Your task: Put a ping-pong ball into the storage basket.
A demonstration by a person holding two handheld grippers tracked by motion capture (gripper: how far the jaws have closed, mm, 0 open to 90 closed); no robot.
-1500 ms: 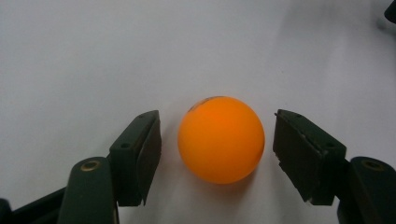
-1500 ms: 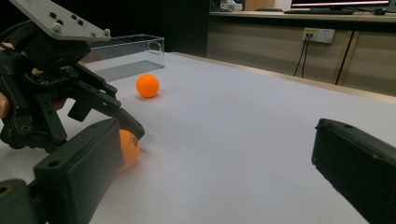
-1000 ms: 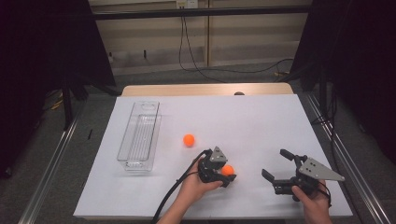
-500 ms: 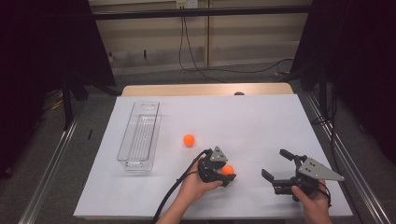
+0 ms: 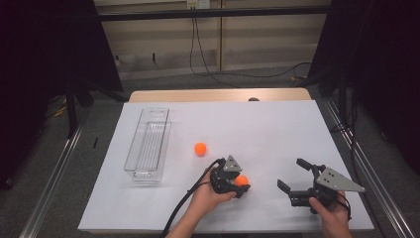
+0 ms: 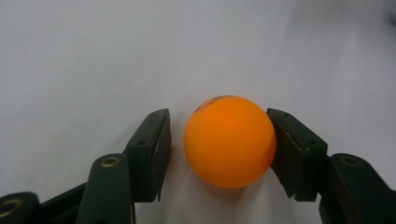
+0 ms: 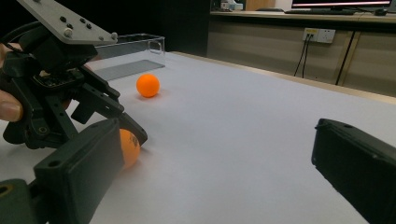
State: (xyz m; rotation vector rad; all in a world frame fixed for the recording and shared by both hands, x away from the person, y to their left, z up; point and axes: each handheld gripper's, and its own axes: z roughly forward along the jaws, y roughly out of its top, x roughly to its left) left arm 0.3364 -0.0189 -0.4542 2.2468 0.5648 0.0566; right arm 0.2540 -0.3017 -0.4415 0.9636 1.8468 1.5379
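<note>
Left gripper [image 6: 219,140] has just been closing its fingers [image 6: 152,154] around the near orange ball [image 6: 229,140], low center of the high view on the white counter [image 5: 277,129]. One pad touches, the other shows a sliver of gap, so probably not lifted yet. Right gripper [image 5: 297,181] sits wide, holding nothing.

balls [image 5: 200,148] orange | table [image 5: 277,129] white | tray [image 5: 147,148] clear | jaws black | gripper plate [image 5: 341,180] grey
</note>
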